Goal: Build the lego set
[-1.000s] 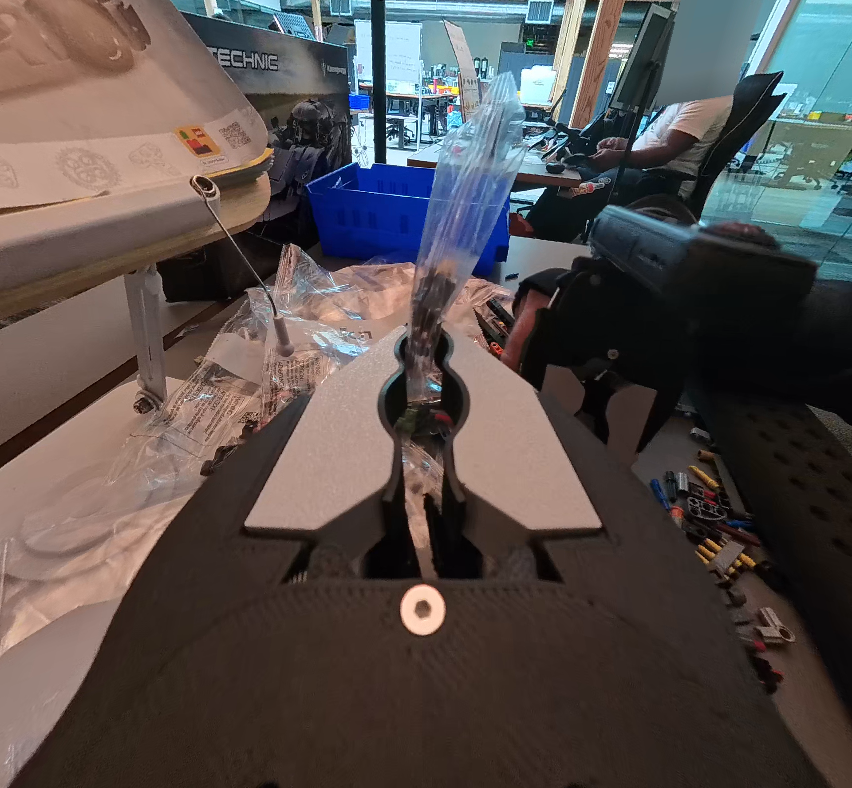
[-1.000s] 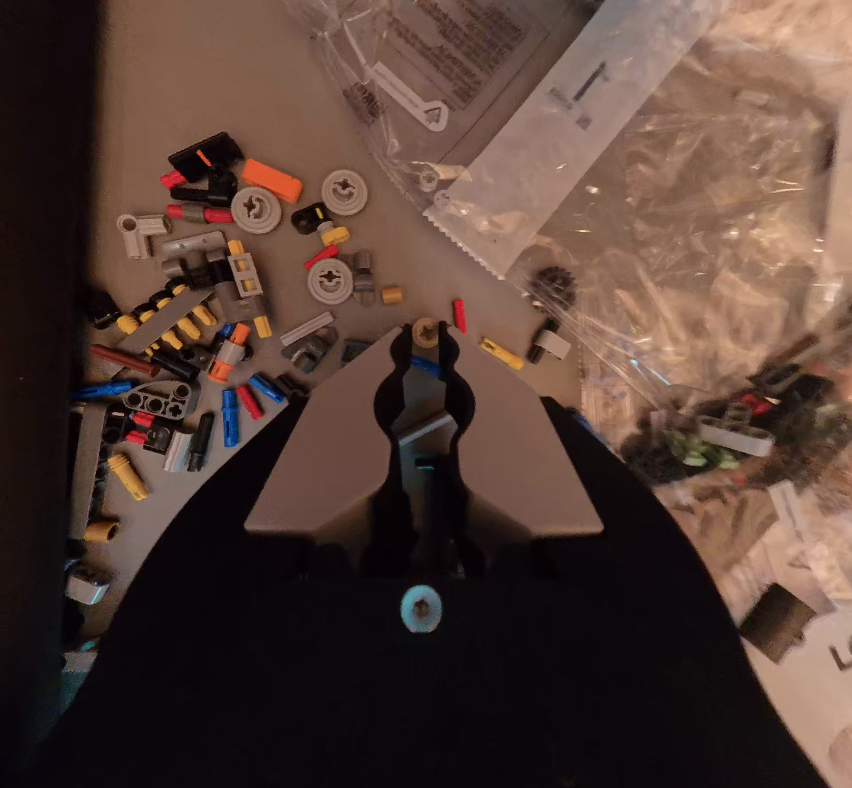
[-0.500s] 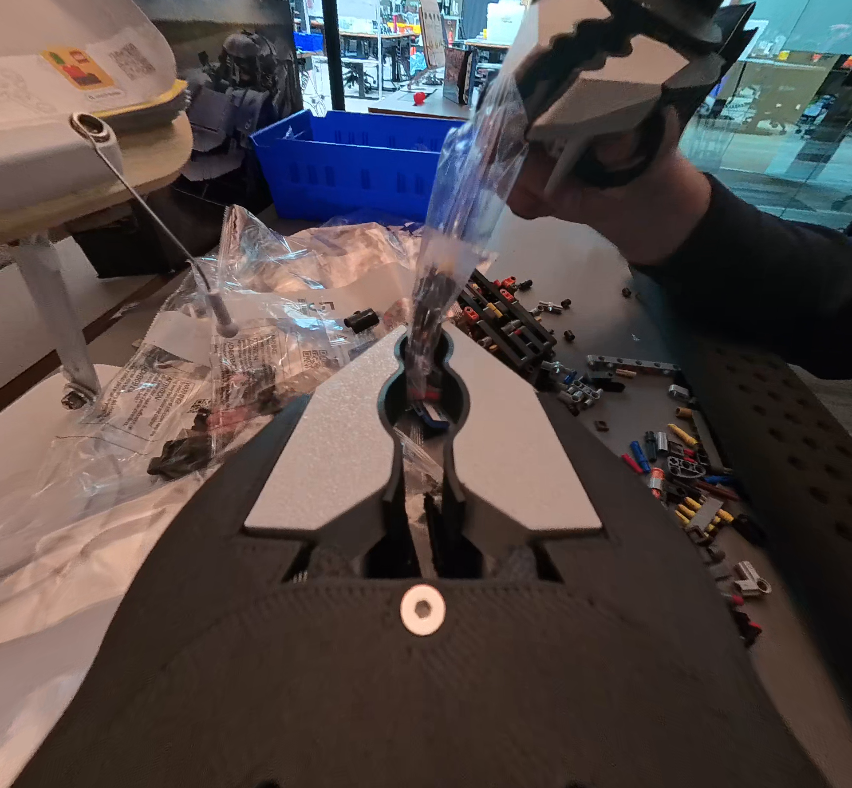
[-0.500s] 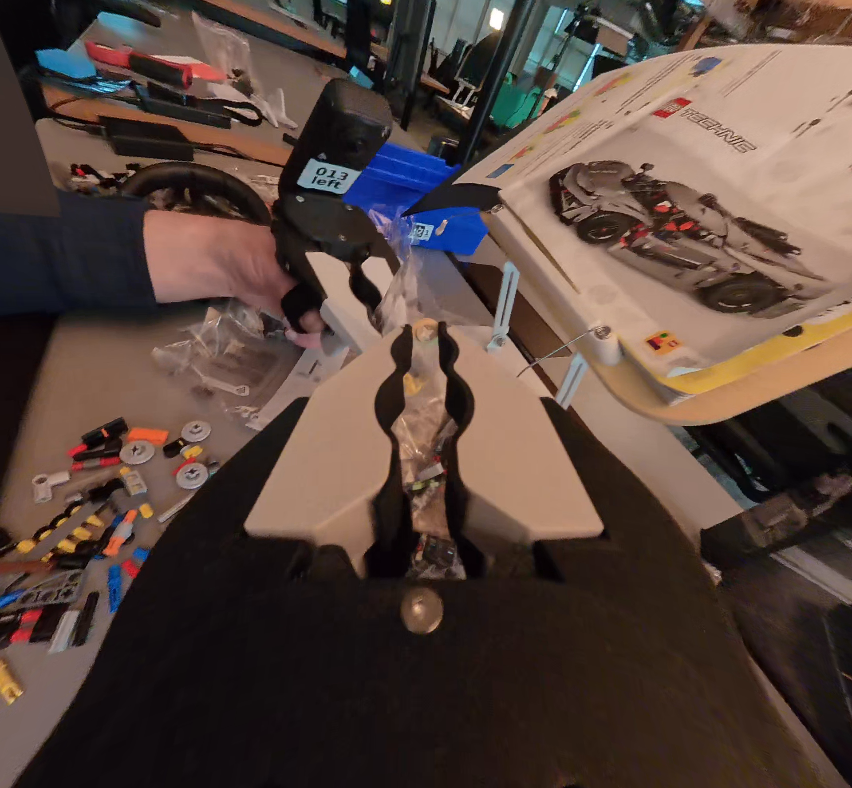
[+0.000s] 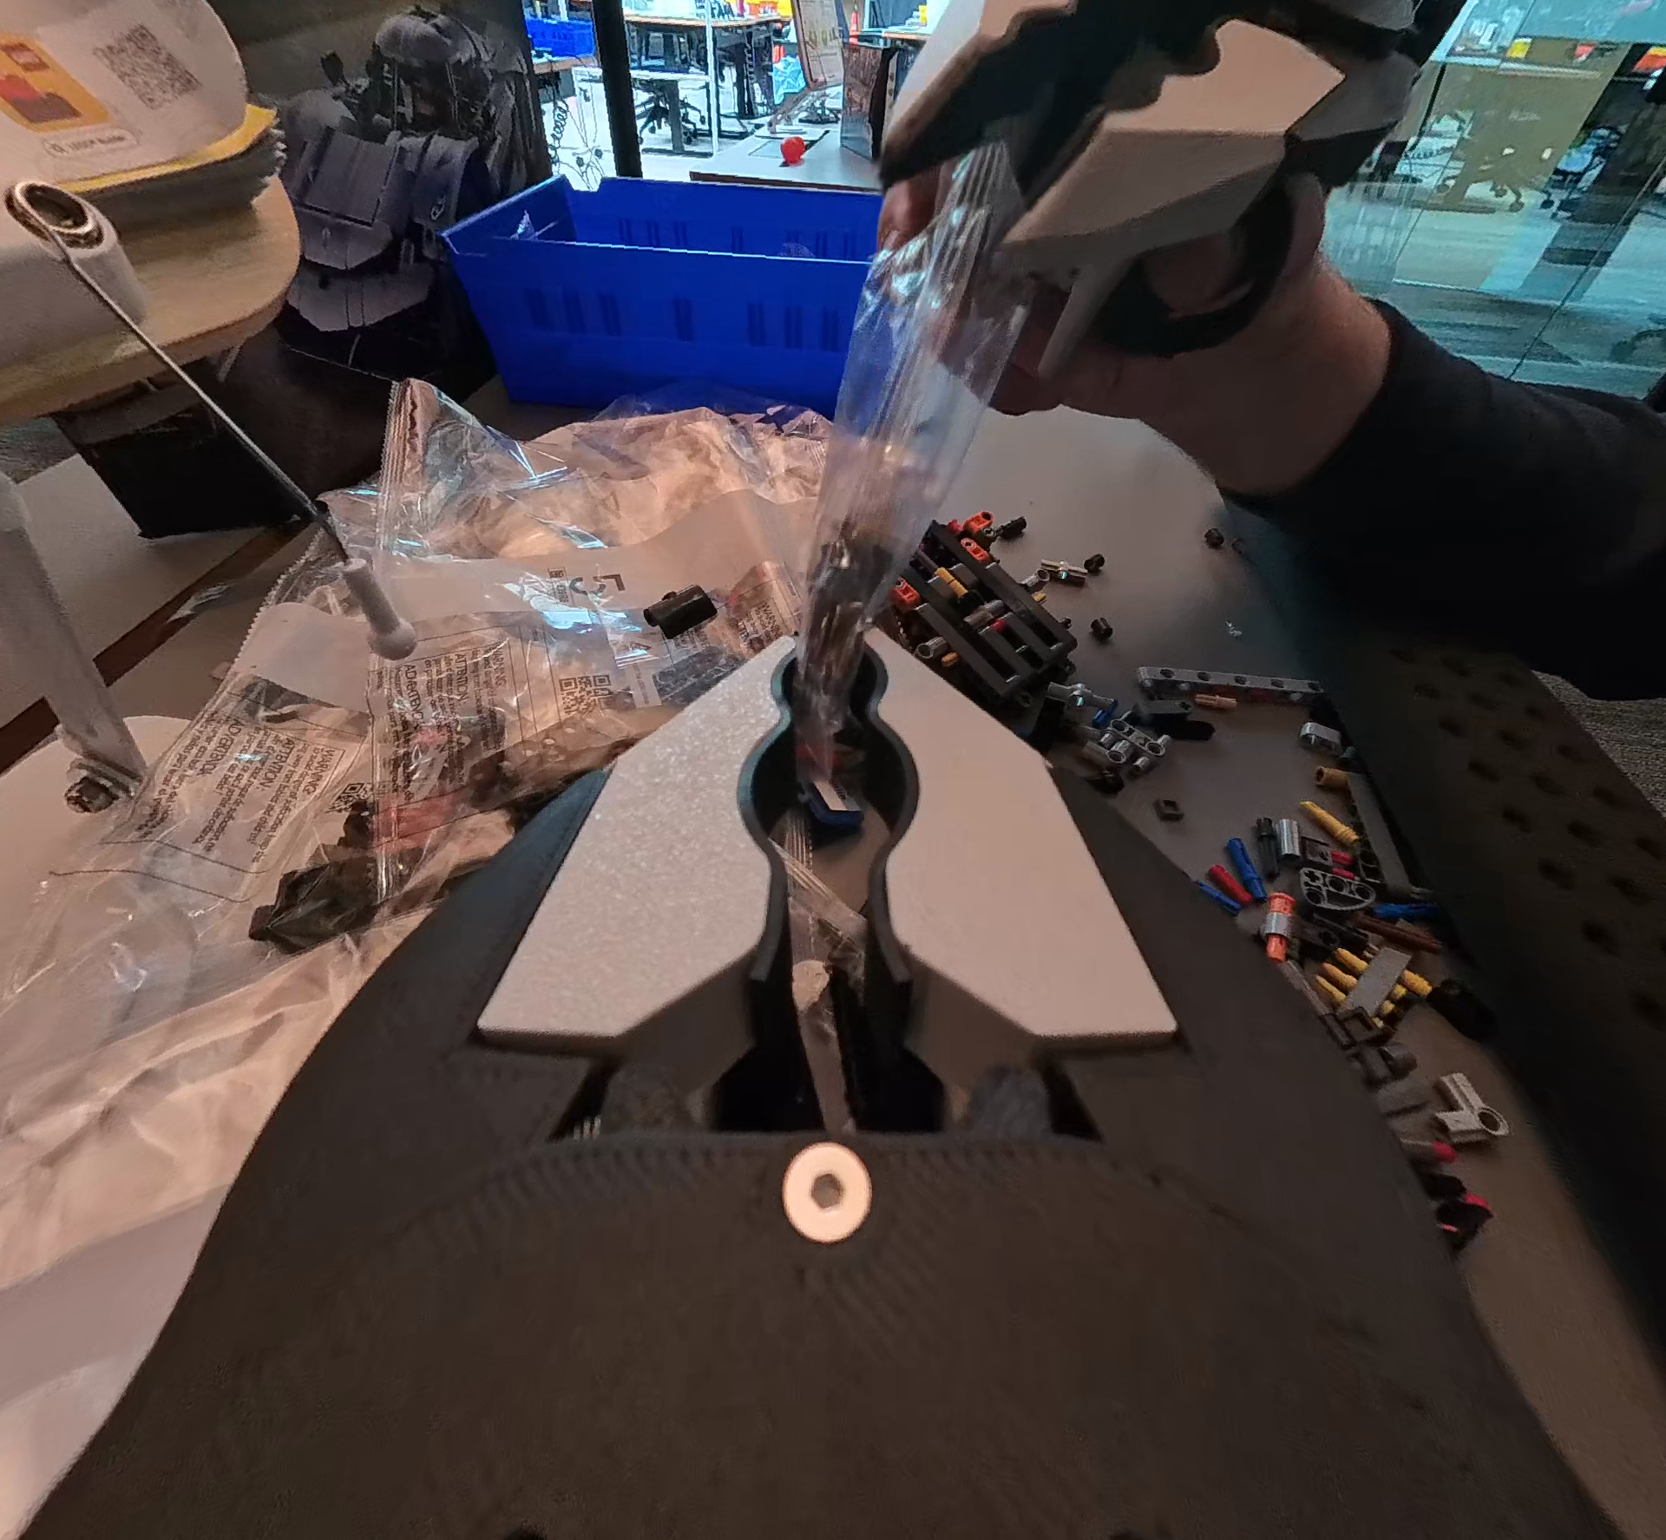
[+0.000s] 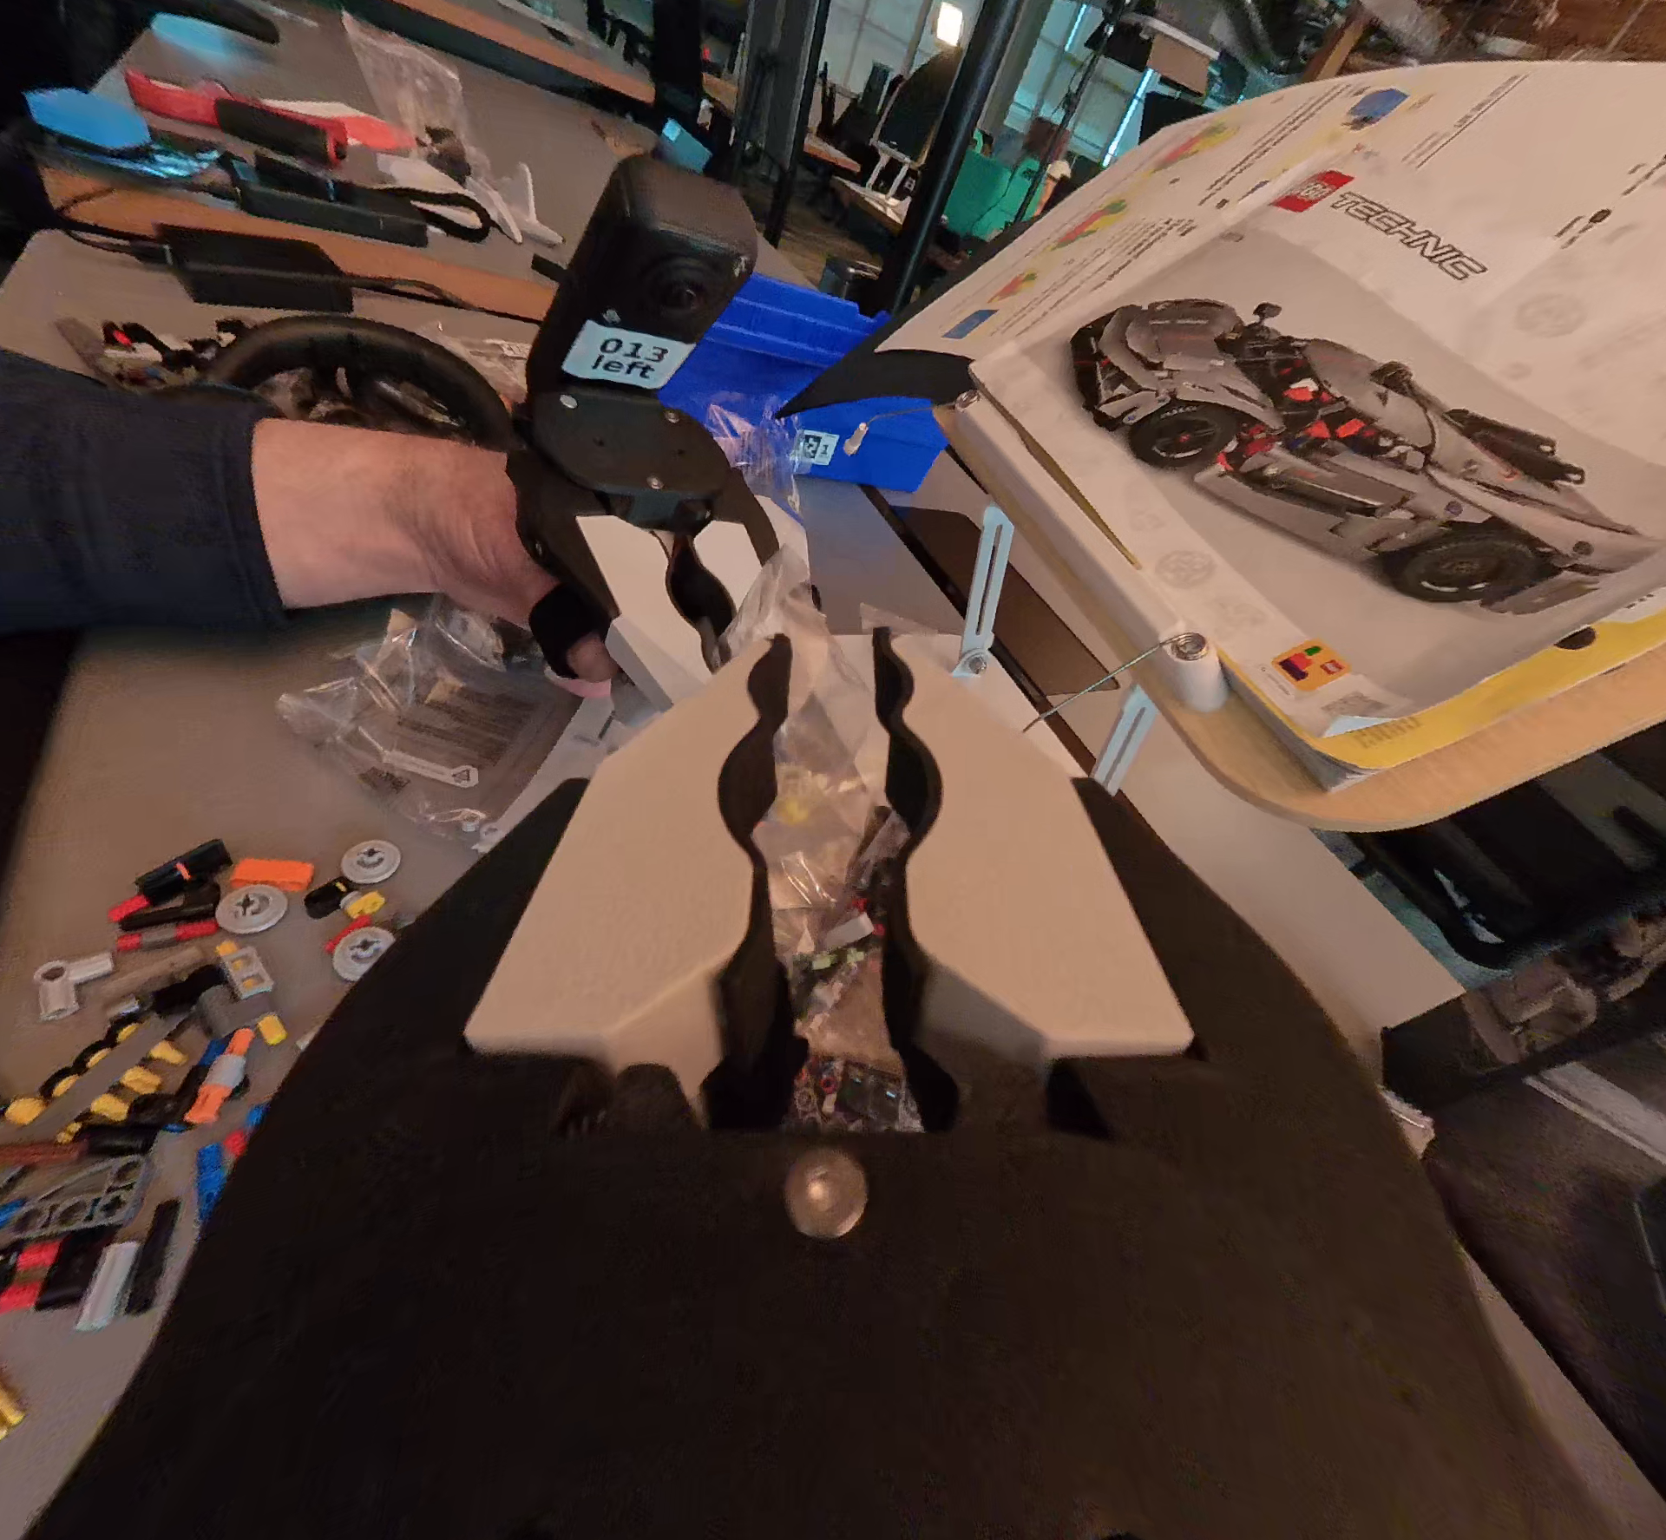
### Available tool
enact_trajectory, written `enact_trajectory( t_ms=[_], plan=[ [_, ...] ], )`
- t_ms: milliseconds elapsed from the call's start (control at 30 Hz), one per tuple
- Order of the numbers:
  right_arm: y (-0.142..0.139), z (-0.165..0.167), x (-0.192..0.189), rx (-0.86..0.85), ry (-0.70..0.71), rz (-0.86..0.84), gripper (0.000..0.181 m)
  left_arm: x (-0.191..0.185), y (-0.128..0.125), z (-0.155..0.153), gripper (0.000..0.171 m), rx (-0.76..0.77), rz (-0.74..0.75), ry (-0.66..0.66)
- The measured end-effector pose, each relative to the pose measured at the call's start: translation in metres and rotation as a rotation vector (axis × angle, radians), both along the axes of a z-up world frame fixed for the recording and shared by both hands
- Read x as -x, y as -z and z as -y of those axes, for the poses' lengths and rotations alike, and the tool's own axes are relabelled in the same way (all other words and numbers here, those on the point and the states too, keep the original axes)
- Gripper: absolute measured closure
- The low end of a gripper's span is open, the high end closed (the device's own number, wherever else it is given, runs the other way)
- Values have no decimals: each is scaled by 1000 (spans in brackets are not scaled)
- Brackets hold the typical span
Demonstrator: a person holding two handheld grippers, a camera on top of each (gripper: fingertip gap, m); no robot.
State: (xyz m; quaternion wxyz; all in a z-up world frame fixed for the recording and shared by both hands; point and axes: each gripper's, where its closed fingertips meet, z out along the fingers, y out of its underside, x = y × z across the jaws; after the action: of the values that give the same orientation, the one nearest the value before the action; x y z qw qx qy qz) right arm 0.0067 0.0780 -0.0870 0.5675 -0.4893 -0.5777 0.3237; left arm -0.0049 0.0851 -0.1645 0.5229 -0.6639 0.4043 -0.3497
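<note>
Pinching a clear plastic bag (image 5: 910, 433) of small parts, the left tongs (image 5: 828, 676) sit nearly closed on its lower end, the film running down through the narrow slot between the grey fingers (image 5: 649, 848). In the right wrist view the right tongs (image 6: 829, 649) stand narrowly apart with the same bag (image 6: 825, 830) lying between them; whether their fingers (image 6: 622, 893) actually press the film cannot be told there. From the left wrist view those right tongs (image 5: 983, 181) hang at 1 o'clock over the bag's upper end, which disappears between them, and their top is cut off by the frame. What the bag holds is dark and too small to name.

On the counter (image 5: 1163, 505) at 3 o'clock in the left wrist view, loose lego pieces (image 5: 1325, 893) are scattered, with a dark part-built frame (image 5: 987, 604) just past the tongs. More clear bags (image 5: 505, 649) are heaped at 10 o'clock, their contents blurred. A blue bin (image 5: 667, 298) stands at 12 o'clock, partly hidden by the bag. The instruction booklet (image 6: 1352, 415) rests on a tilted stand at 2 o'clock in the right wrist view, its right side cut off
</note>
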Motion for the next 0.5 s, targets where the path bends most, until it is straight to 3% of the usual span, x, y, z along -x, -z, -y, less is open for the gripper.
enact_trajectory(
  t_ms=[233, 333, 500],
  plan=[
    [10, -6, -10, 7, 7, 64, 178, 9, -9, -7, 167, -13, 43, -48],
    [53, 7, -5, 101, -85, 265, 172, 15, -16, -10, 166, -18, 84, -74],
    [129, 31, 5, 118, -191, 585, 166, 19, -17, -13, 166, -19, 88, -94]
  ],
)
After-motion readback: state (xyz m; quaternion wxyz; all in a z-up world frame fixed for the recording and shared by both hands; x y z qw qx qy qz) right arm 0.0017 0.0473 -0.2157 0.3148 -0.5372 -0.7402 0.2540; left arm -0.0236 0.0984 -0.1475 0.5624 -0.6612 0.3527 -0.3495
